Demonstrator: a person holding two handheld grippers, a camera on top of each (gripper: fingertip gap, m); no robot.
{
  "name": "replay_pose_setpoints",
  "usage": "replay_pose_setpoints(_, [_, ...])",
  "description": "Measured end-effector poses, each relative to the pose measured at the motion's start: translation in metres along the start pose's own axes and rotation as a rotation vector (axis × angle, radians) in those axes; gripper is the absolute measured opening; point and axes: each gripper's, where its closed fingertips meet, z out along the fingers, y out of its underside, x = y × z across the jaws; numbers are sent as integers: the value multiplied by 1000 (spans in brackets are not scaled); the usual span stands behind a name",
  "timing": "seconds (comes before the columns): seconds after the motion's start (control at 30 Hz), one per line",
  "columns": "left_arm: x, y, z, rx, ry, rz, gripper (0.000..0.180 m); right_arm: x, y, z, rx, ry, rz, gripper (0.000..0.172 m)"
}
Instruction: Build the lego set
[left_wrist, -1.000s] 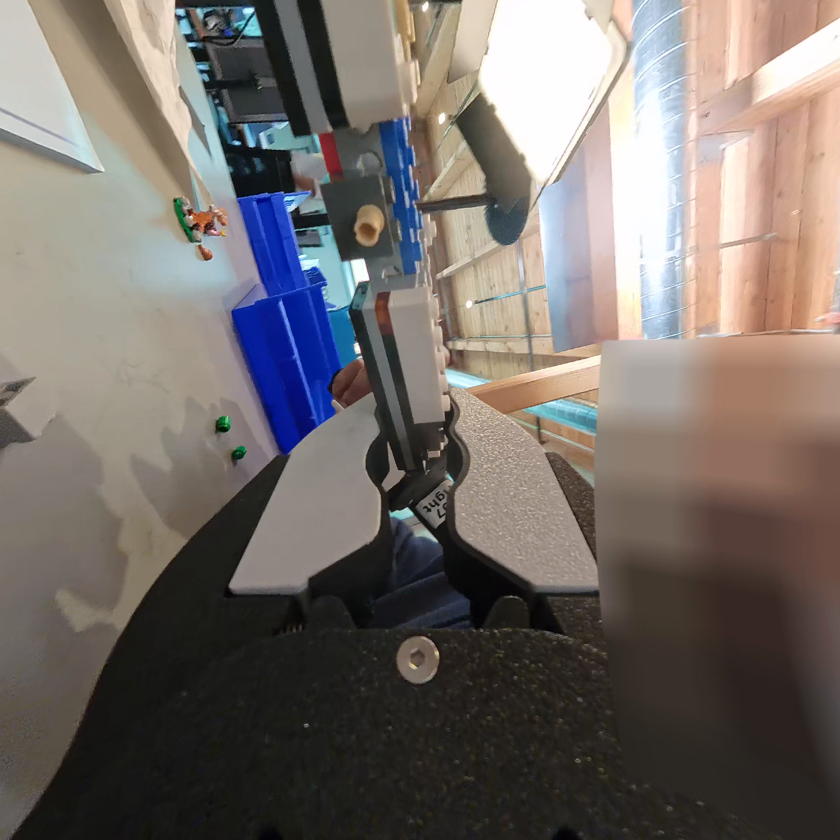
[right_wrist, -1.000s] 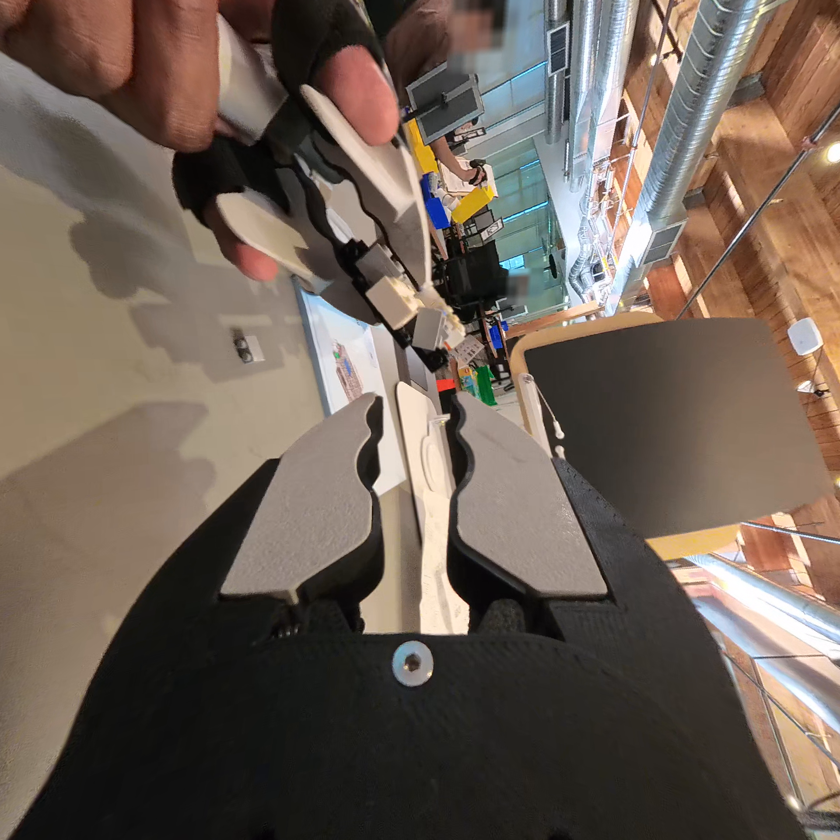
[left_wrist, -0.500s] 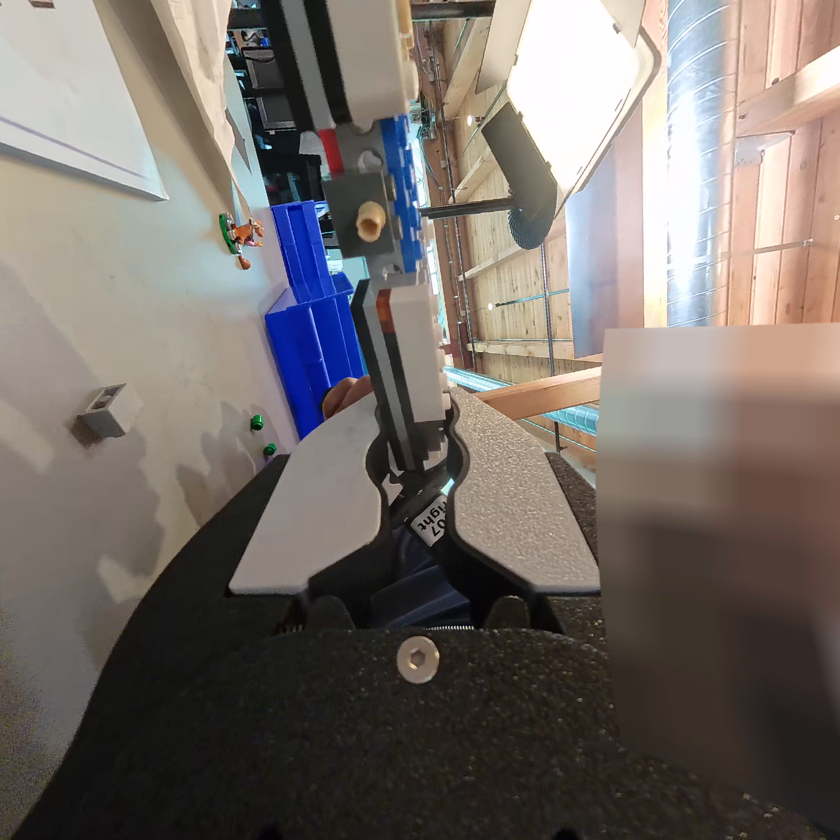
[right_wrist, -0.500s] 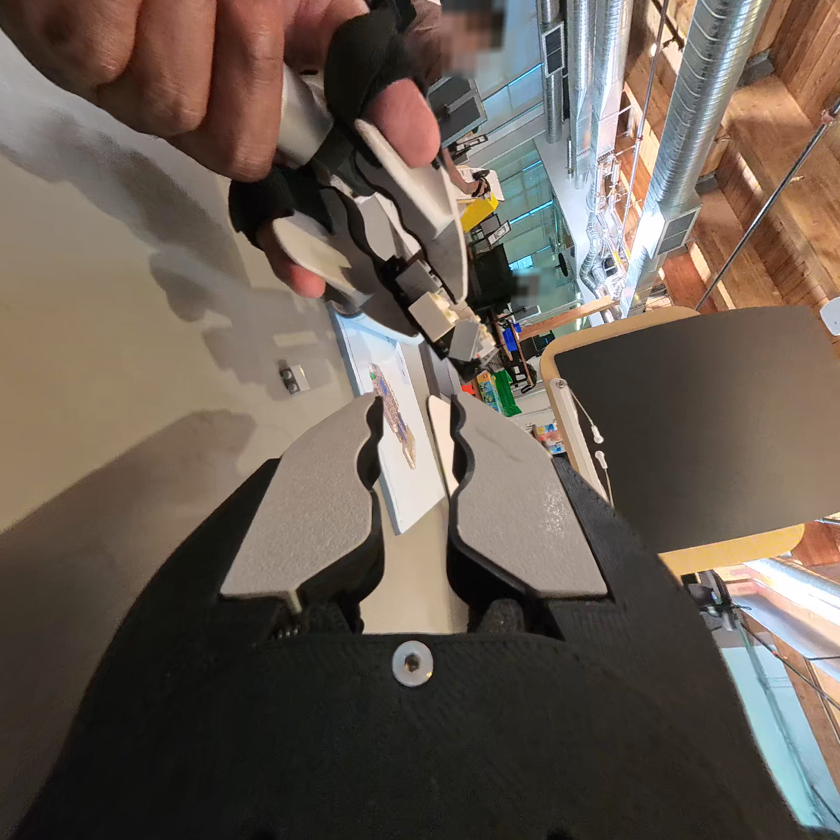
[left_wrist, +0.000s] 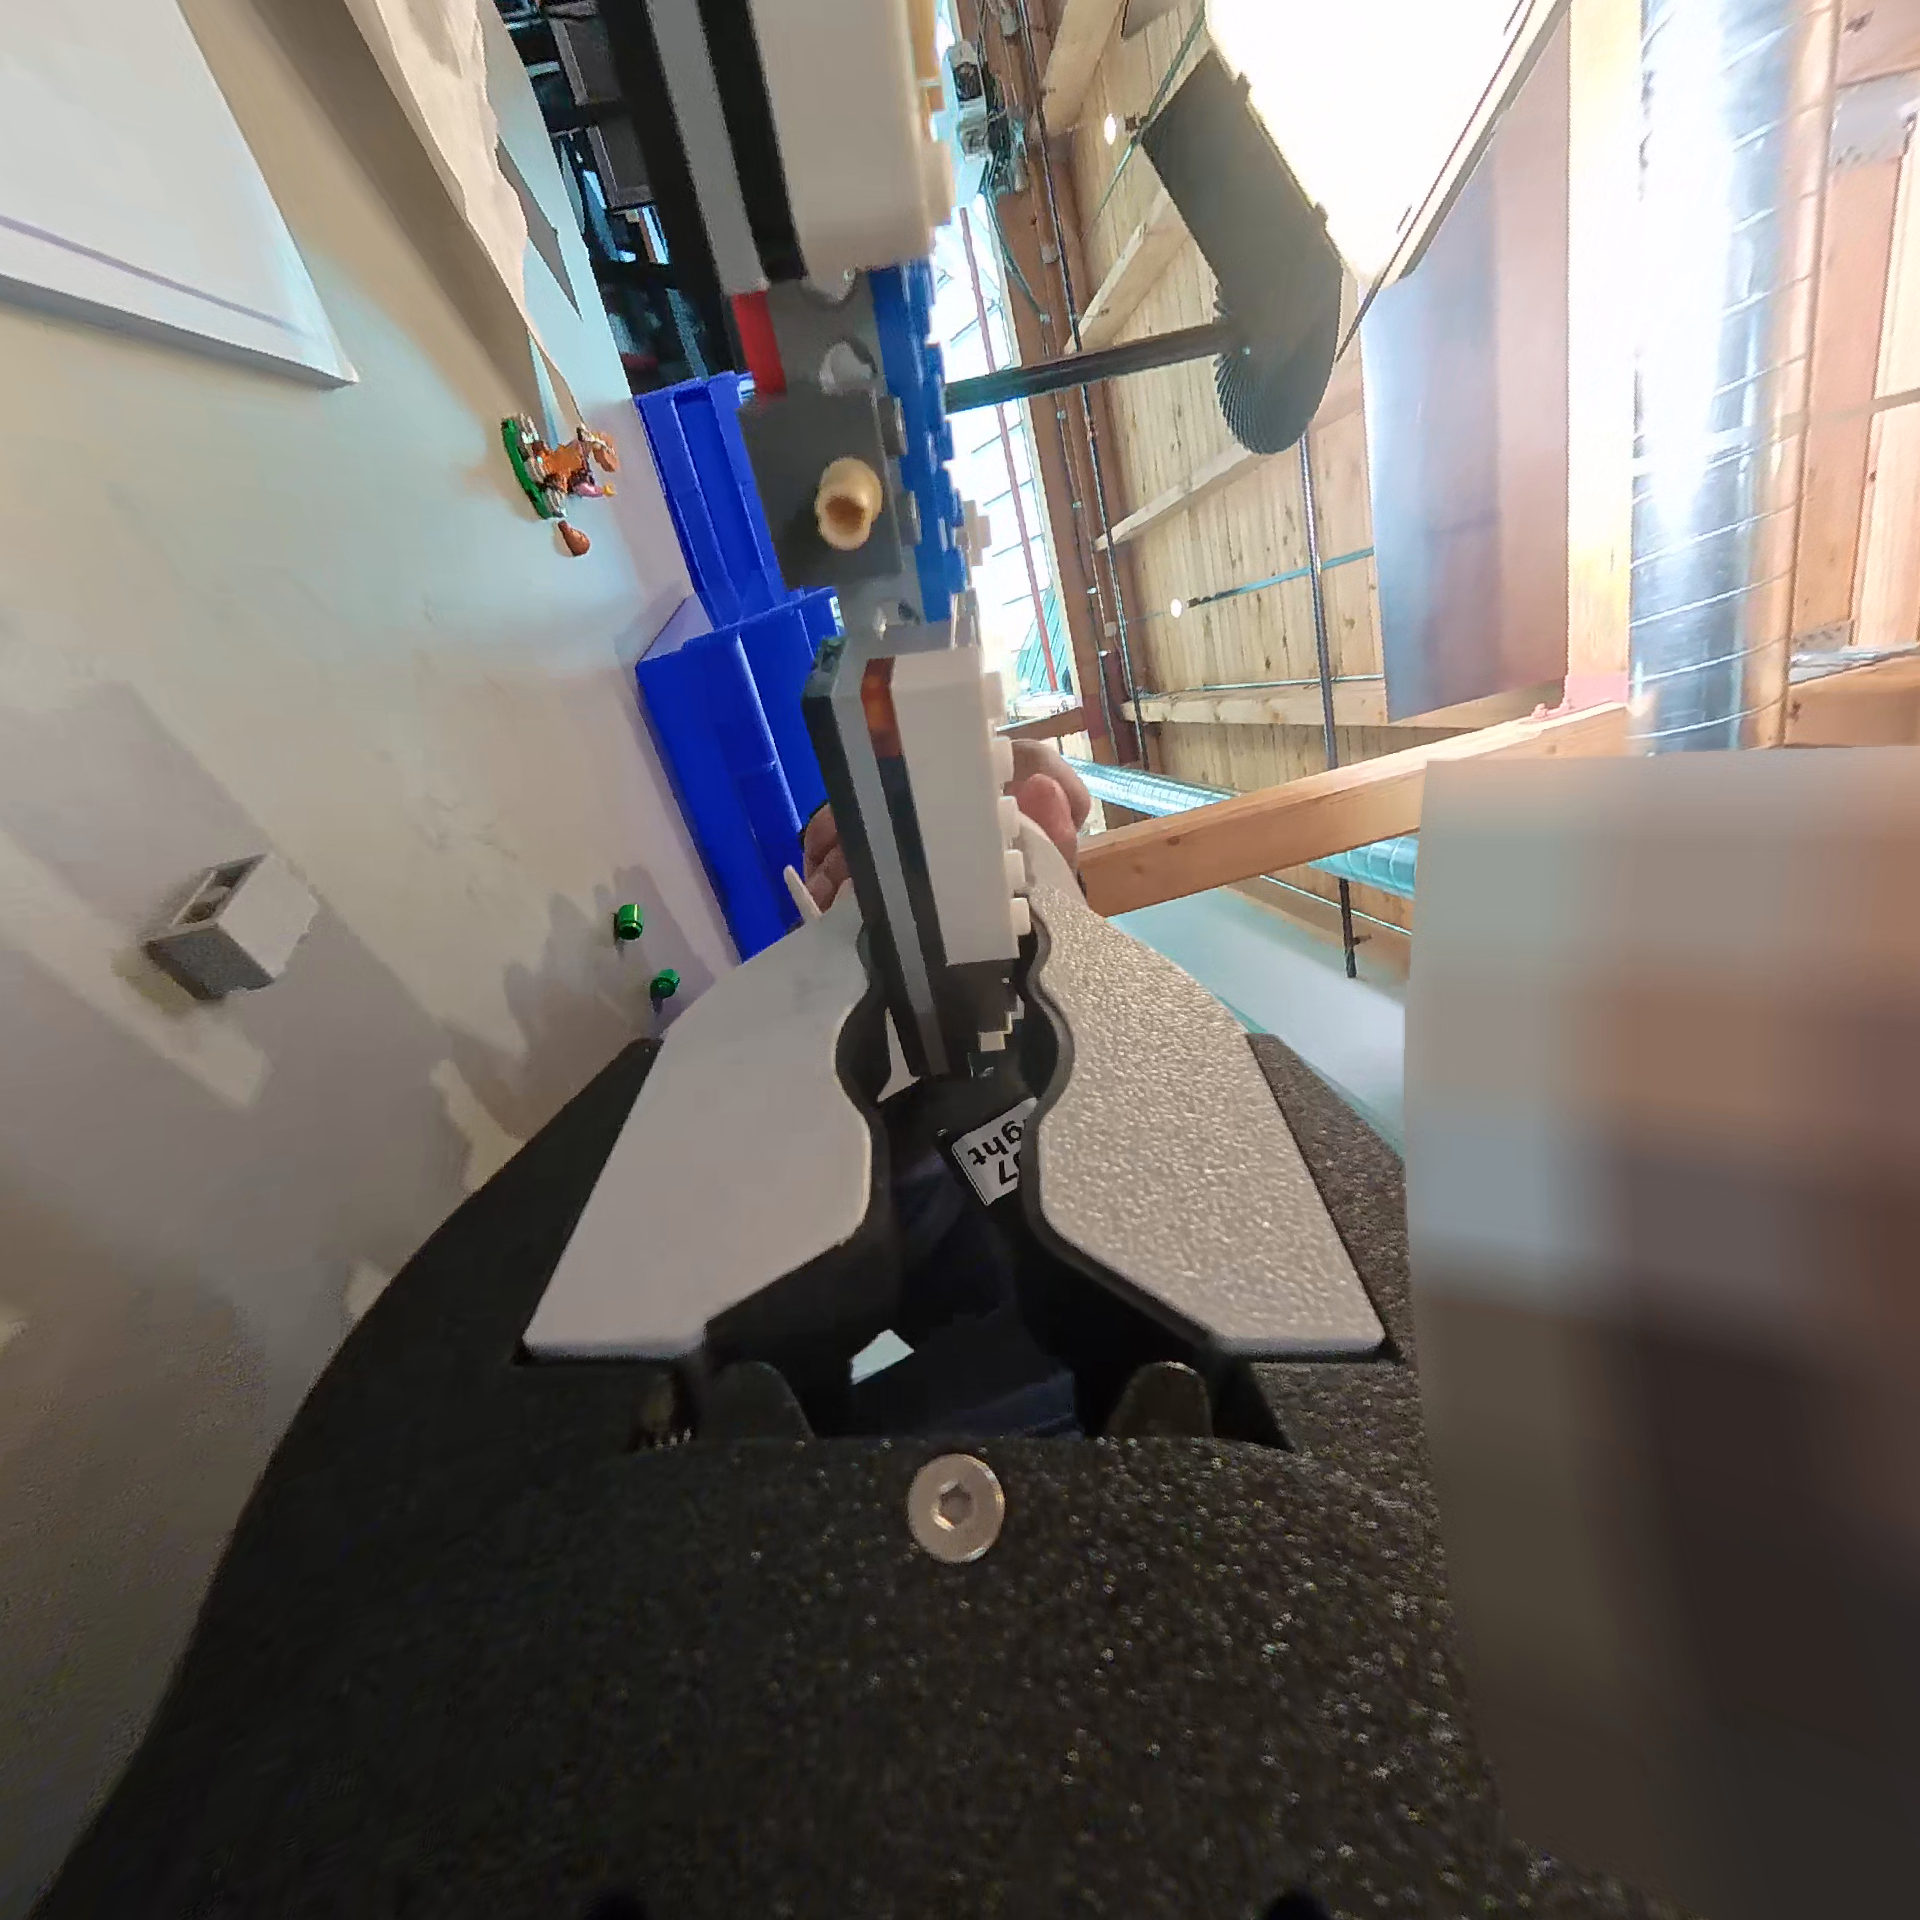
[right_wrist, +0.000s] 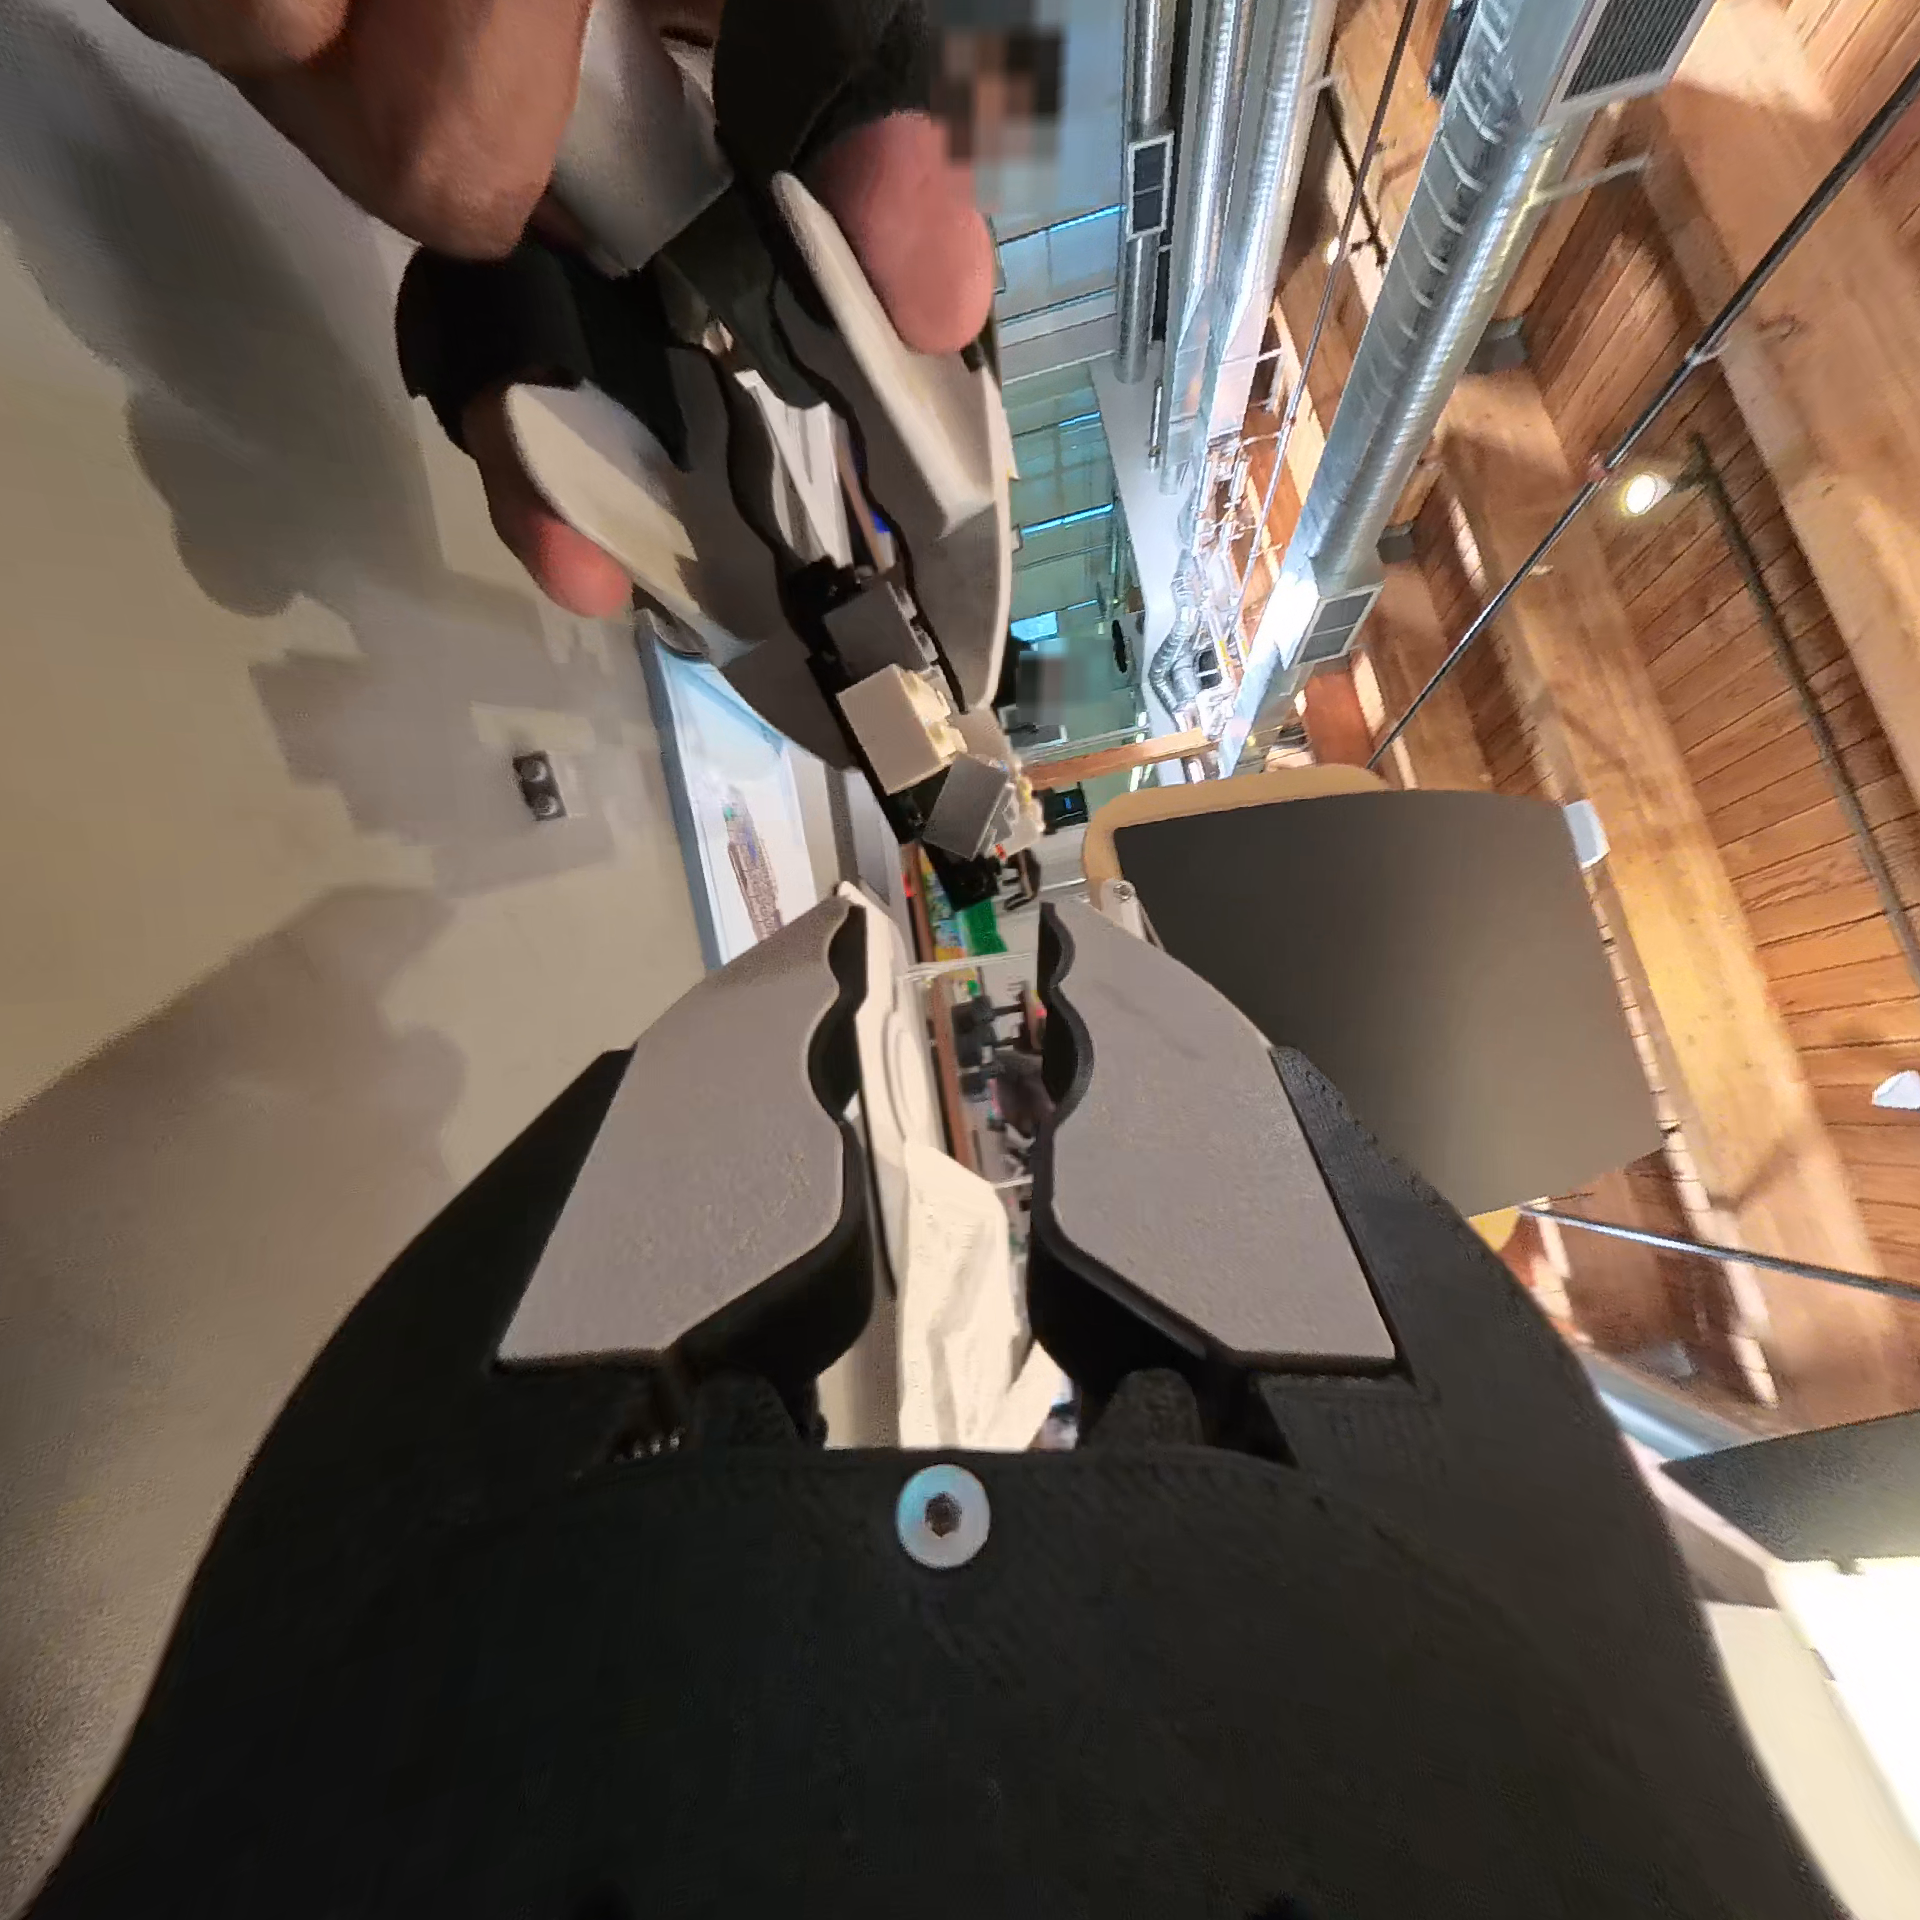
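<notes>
Left gripper (left_wrist: 951, 961) clamped on a toy-brick assembly (left_wrist: 914, 831); right gripper (right_wrist: 951, 961) gaped with nothing between its pads.

The left pads pressed the assembly's white-and-grey lower end; the rest ran toward 12 o'clock, past a dark grey block with a tan peg (left_wrist: 847, 504); a blue bin (left_wrist: 727, 748) stood at 10 o'clock on the pale tabletop (left_wrist: 312, 623); a small grey brick (left_wrist: 223, 925) lay at 9 o'clock; judged: a steady left clamp and a square approach from the right would serve best.
</notes>
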Motion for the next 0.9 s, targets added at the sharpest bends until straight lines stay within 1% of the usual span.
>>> replay_pose_setpoints(0.13, [-9, 9, 5, -21, -13, -11, 21, 1, -2, -3, 20, 15, -63, 34])
replay_pose_setpoints(0.33, [-8, 13, 9, -45, -18, 41, 21, -4, -4, -5, 39, 2, -111, 40])
replay_pose_setpoints(0.4, [-8, 16, 10, -48, -28, 38, 21, -8, -1, -3, 31, -16, -111, 40])
replay_pose_setpoints(0.53, [-13, 19, 12, -62, -44, 39, 20, -13, 5, -3, 22, -42, -93, 35])
replay_pose_setpoints(0.7, [-19, 15, 8, -42, -76, 58, 21, -12, 9, -3, 21, -50, -60, 35])
replay_pose_setpoints(0.9, [-23, 12, 6, -26, -94, 61, 21, -18, 6, -2, 28, -74, -40, 36])
